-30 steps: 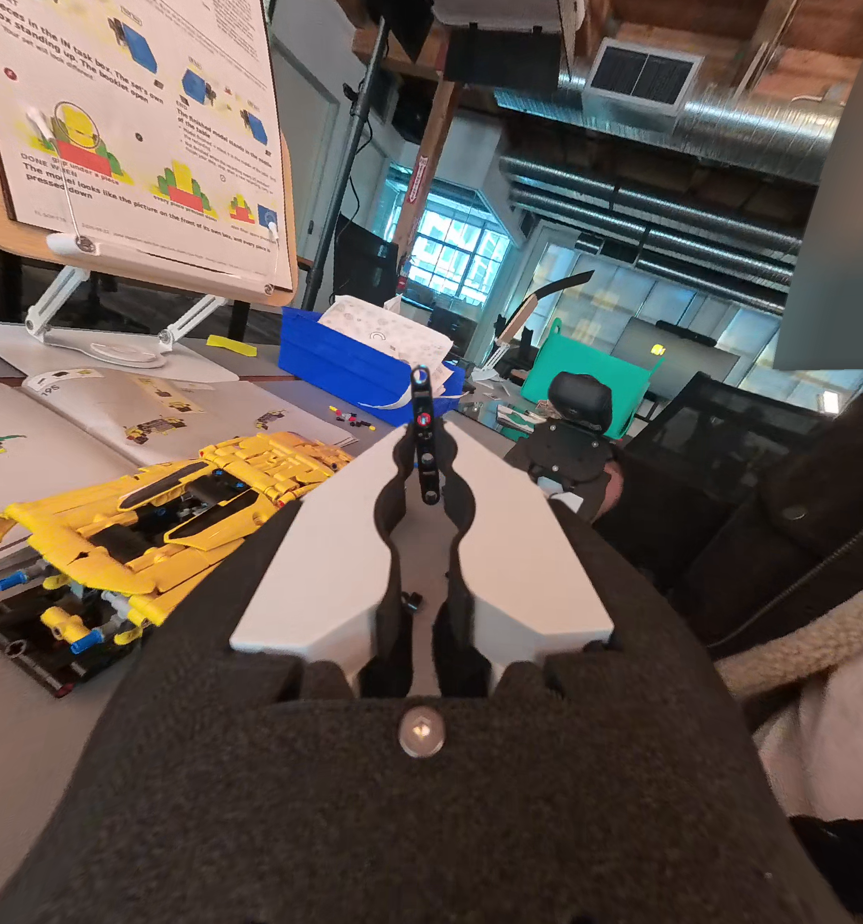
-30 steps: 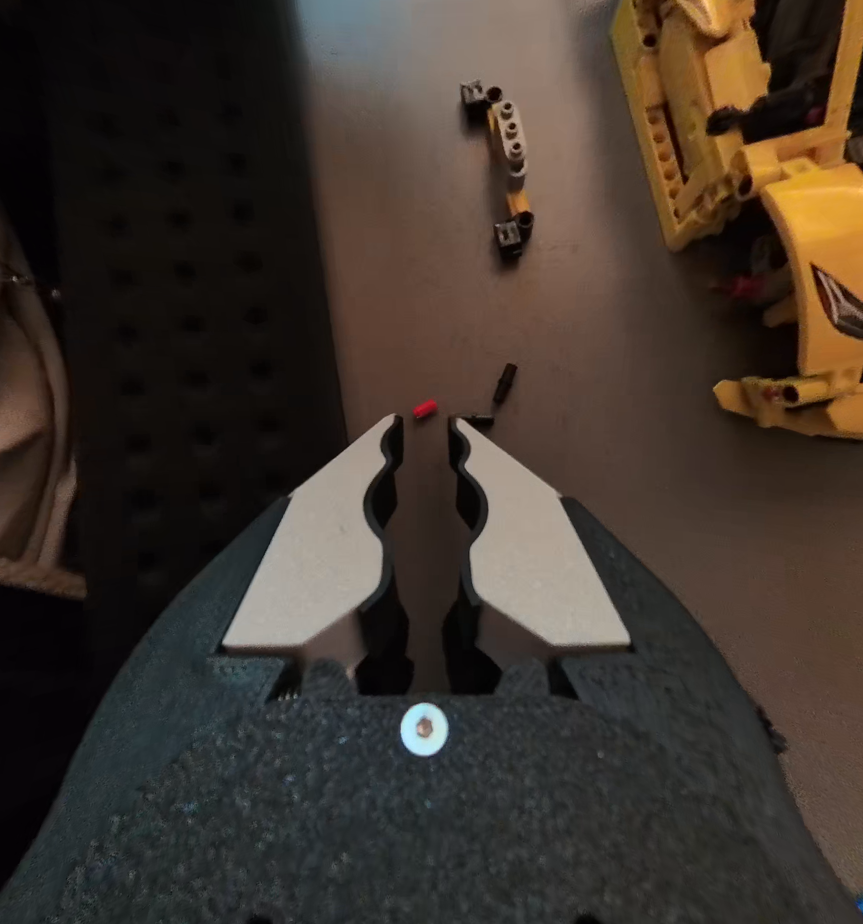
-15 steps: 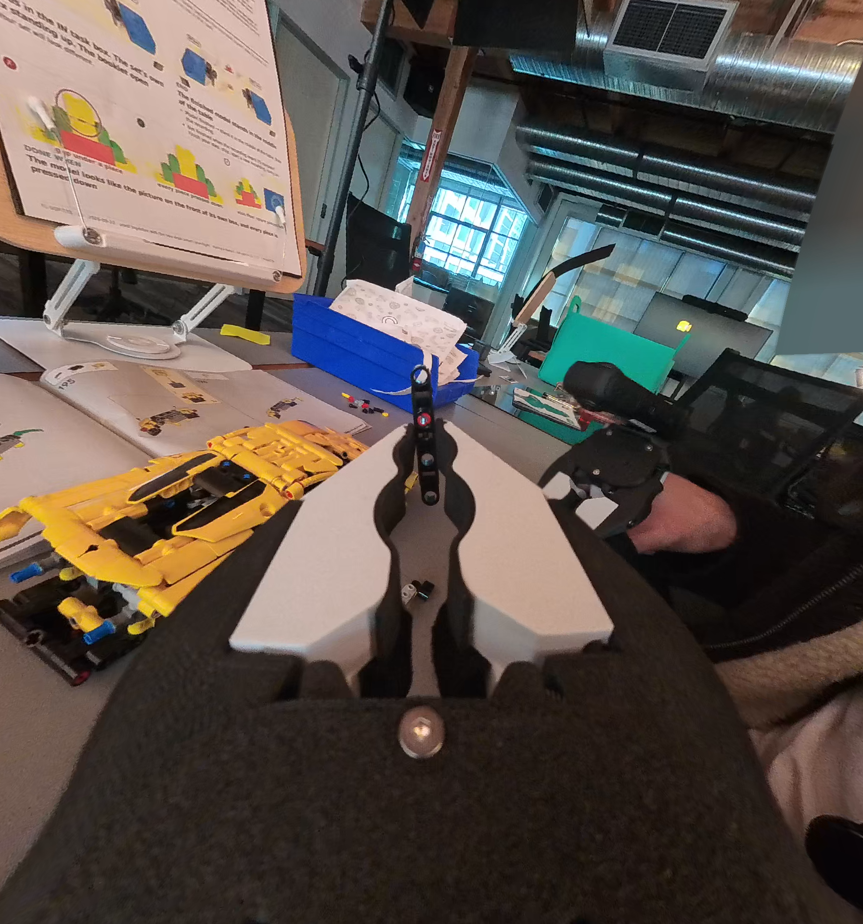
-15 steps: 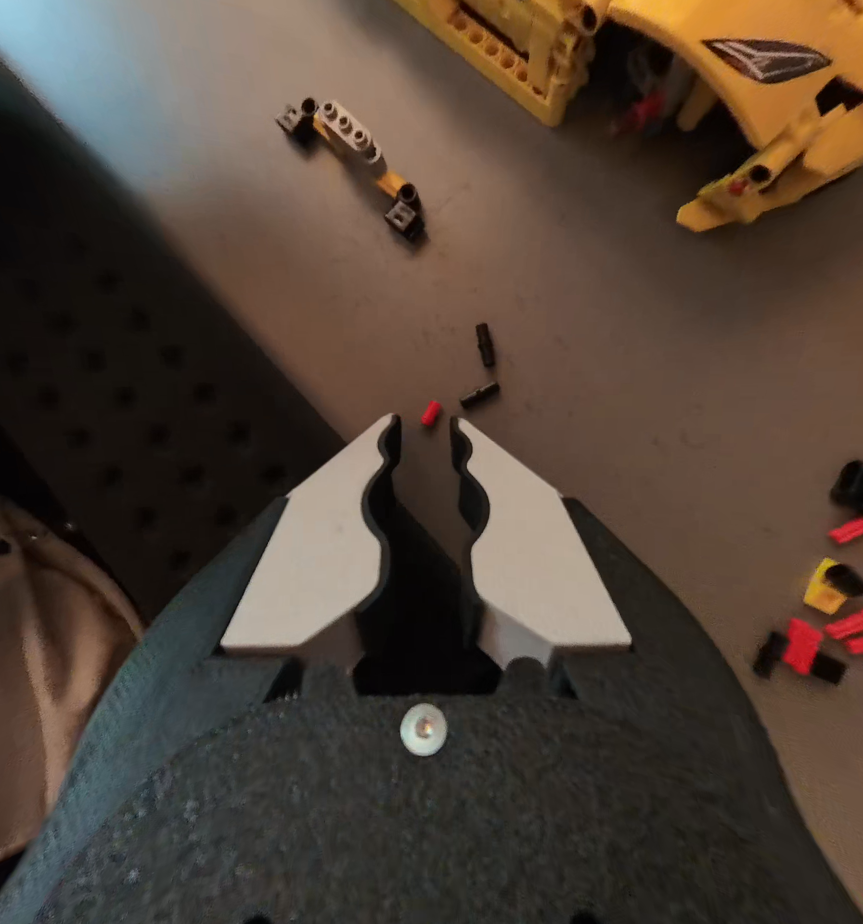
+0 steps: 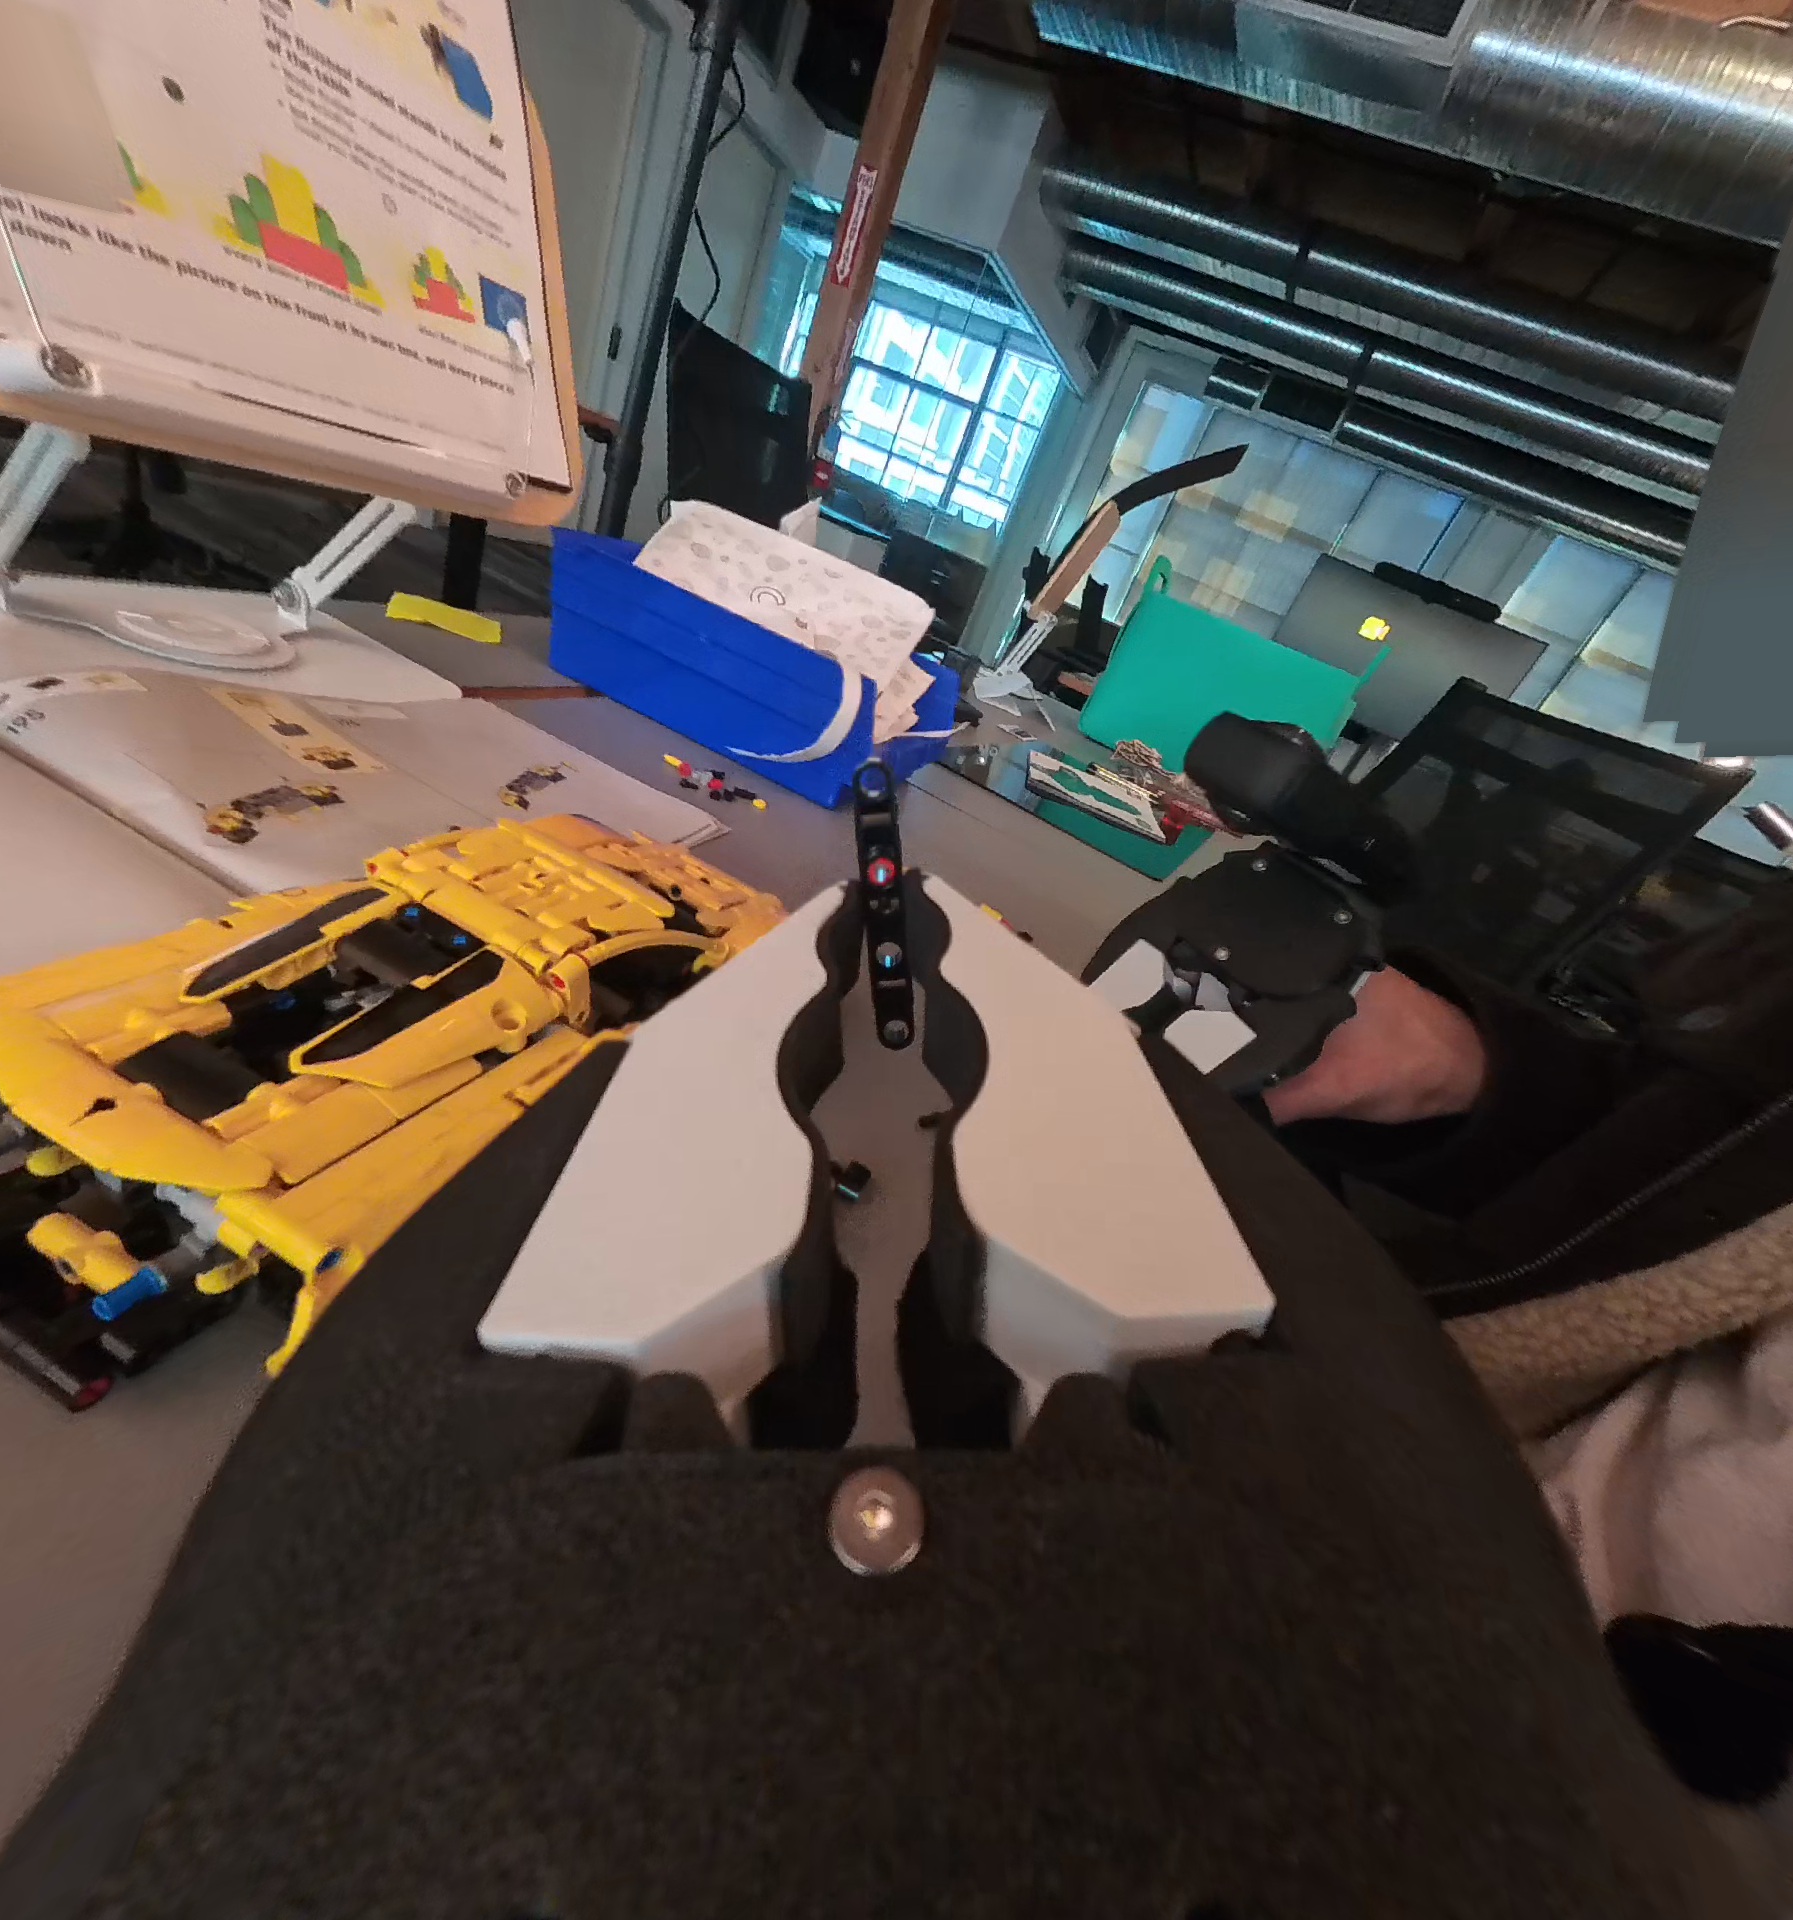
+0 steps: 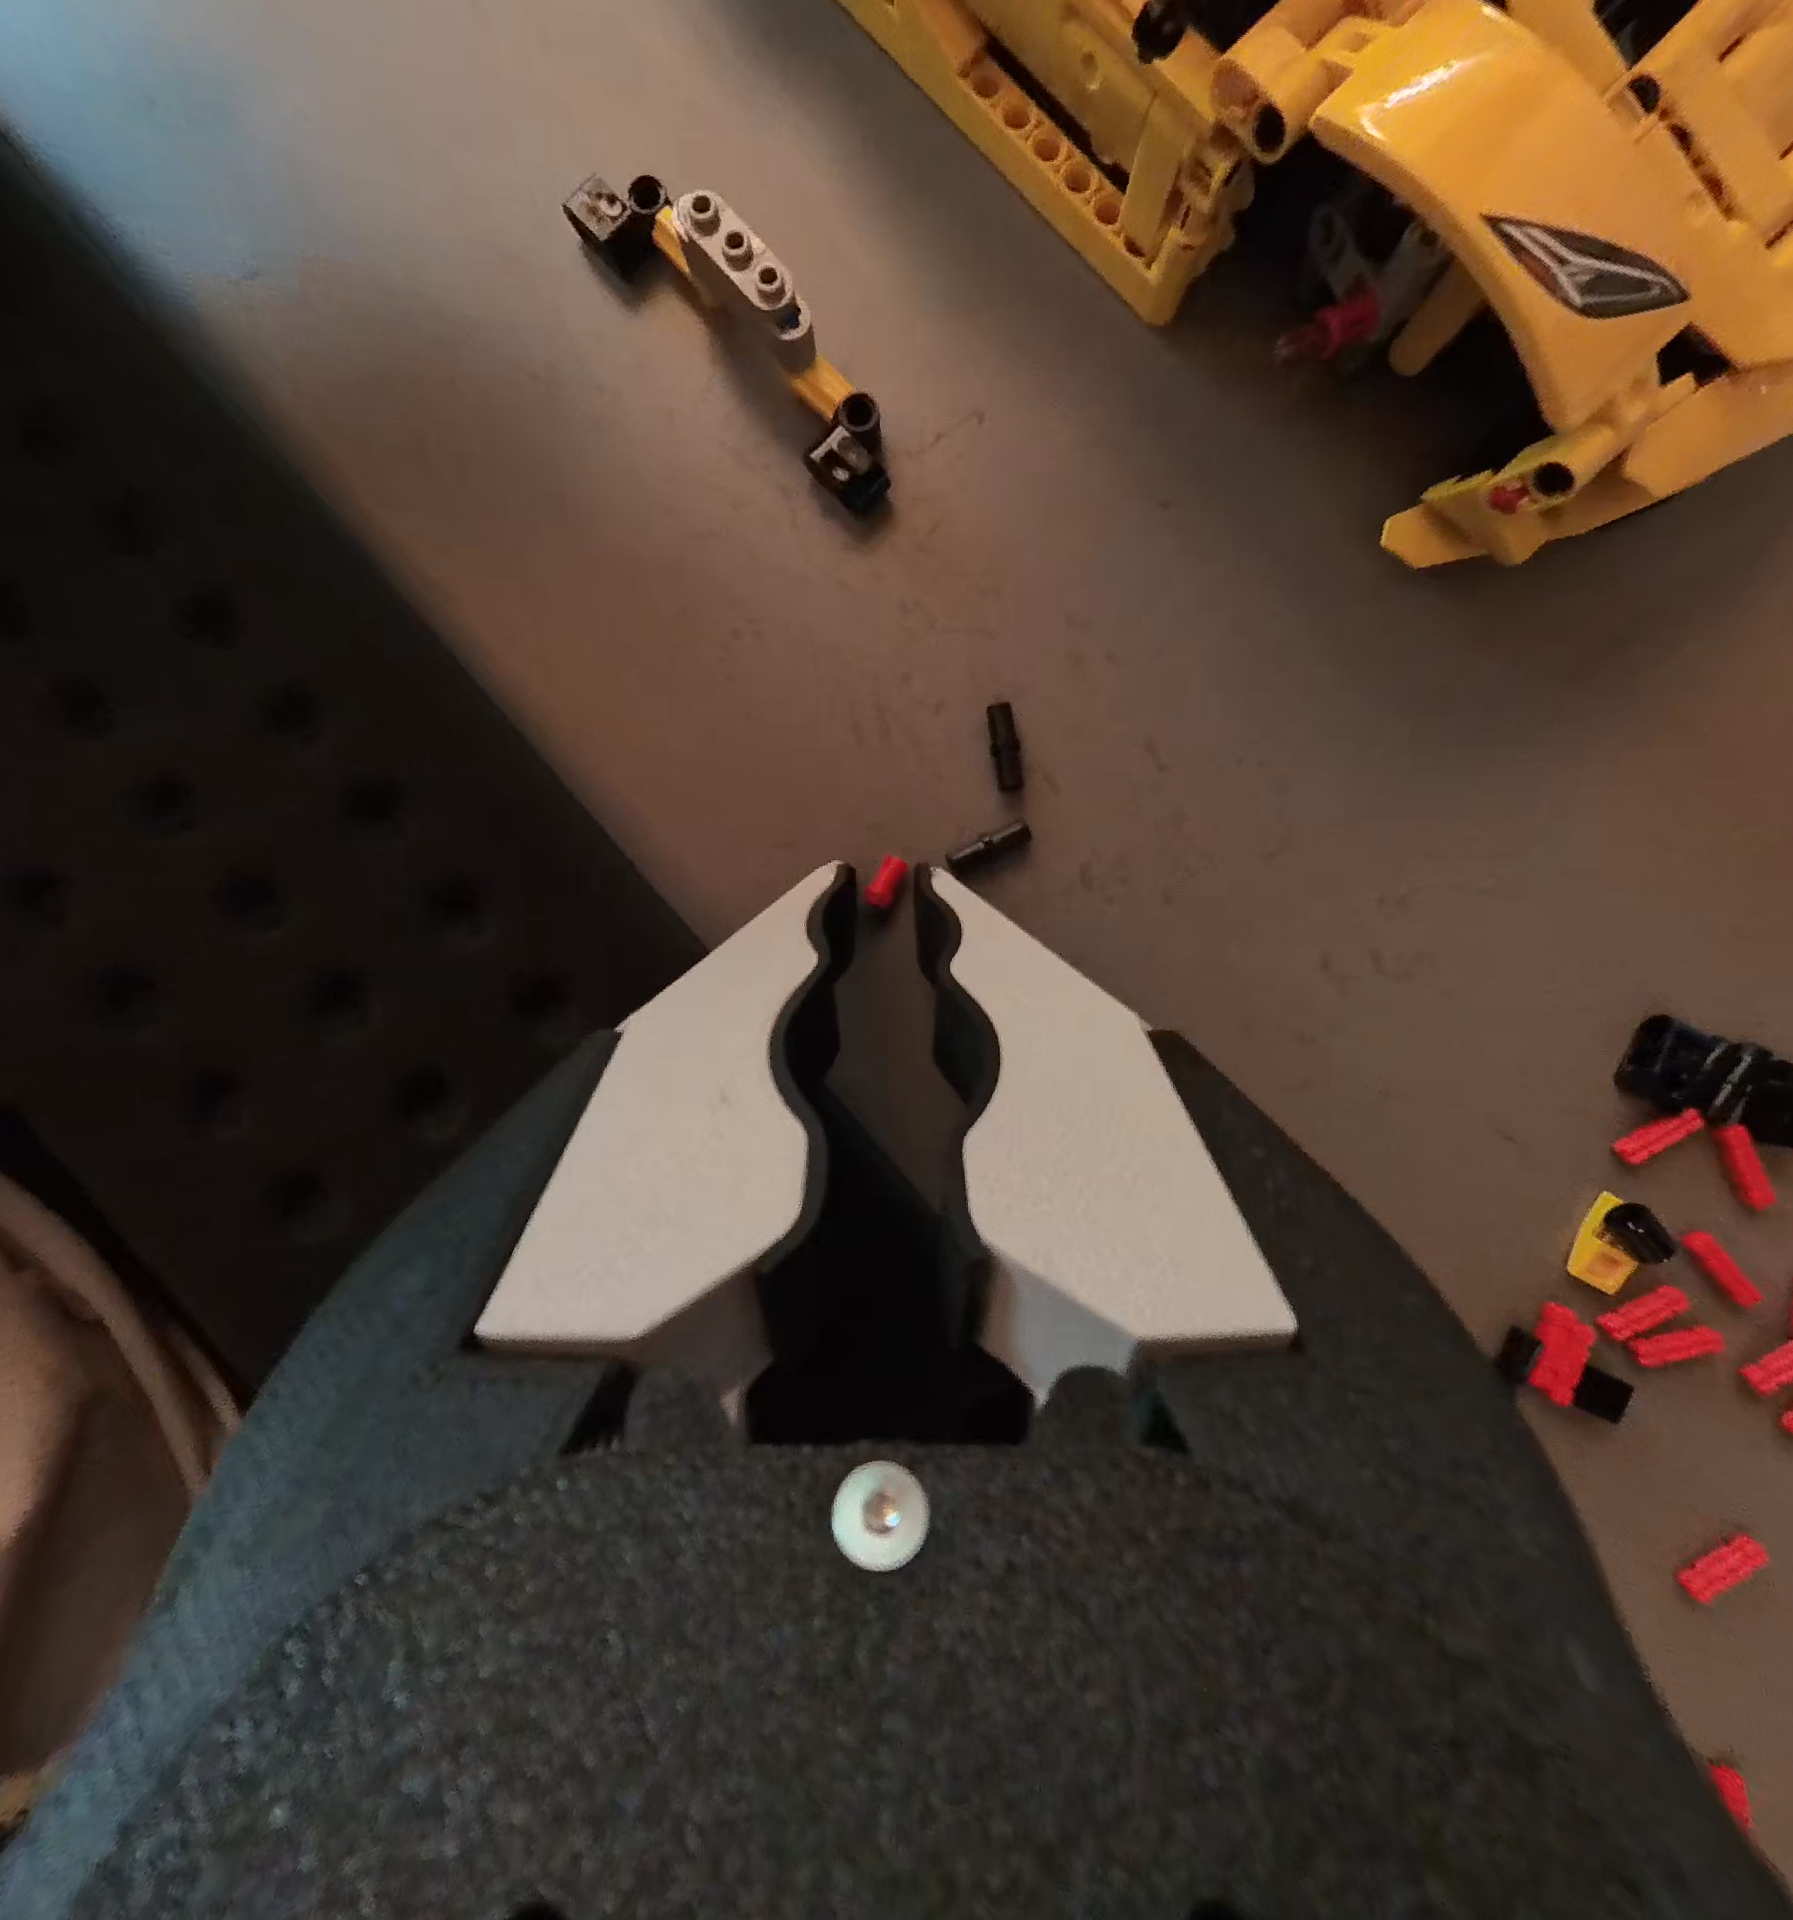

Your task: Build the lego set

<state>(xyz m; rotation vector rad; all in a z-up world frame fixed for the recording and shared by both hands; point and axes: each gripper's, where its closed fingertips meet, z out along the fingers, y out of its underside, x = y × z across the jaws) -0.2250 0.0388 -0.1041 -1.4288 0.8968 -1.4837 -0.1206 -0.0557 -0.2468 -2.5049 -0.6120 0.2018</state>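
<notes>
The yellow car model [image 5: 352,997] is sitting mostly built on the grey table [image 6: 1235,831]: body panels, hood and front end are on, w/ the open instruction booklet [image 5: 248,748] lying just behind it. Judging by loose parts, plenty is still left: a small grey-and-yellow sub-assembly [image 6: 736,301] is lying apart from the car, two black pins [image 6: 996,790] are near the right tips, and a scatter of red pins [image 6: 1702,1340] is lying off to one side.

The left gripper [image 5: 887,914] is holding a thin black beam [image 5: 884,904] upright, fingers clamped on its lower part, above the table beside the car. The right gripper [image 6: 884,899] is pointing down at the table, fingers slightly apart, w/ a small red pin [image 6: 885,880] sitting right between the tips; whether the pads are touching it yet can't be told. Likely step in hand: picking that pin to fit into the beam.

Vs. 0.5 s ago: the red pin was just ahead of the right tips, now it's between them, and the gap is looking a bit narrower. In the left view, the right gripper and the hand holding it are showing a little nearer; the beam grip is unchanged.
</notes>
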